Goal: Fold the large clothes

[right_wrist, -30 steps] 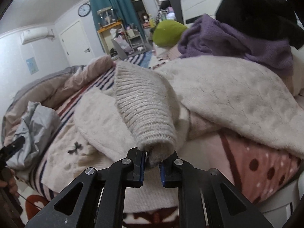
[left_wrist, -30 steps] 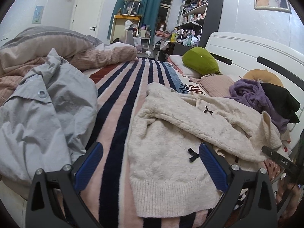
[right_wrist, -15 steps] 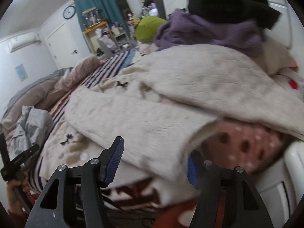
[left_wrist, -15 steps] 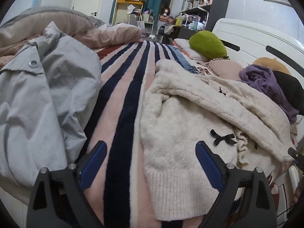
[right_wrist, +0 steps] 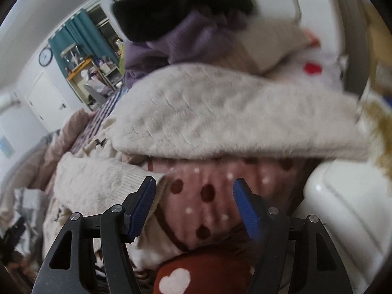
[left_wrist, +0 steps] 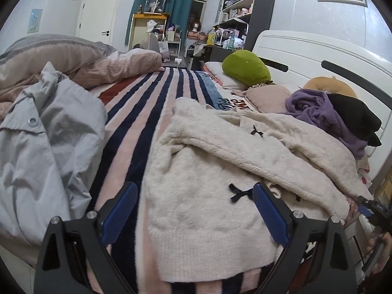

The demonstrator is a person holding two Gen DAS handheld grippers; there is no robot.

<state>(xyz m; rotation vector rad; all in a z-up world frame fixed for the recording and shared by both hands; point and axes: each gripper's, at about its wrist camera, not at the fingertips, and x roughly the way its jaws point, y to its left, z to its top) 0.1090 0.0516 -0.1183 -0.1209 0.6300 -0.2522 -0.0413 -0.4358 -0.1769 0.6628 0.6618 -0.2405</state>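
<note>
Lying flat on the striped blanket with one sleeve already crossed over its body, the cream sweater has its ribbed hem just ahead of and between the fingers of the left gripper, which are spread wide and hold nothing. The right gripper is likewise wide open and empty, the sweater's edge touching its left finger, polka-dot bedding between the fingers. Judgement: pinch each hem corner through all layers, lift evenly, and keep the sleeve from sliding.

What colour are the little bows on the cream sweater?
Black bows on the cream sweater; clearest in the left wrist view.
</note>
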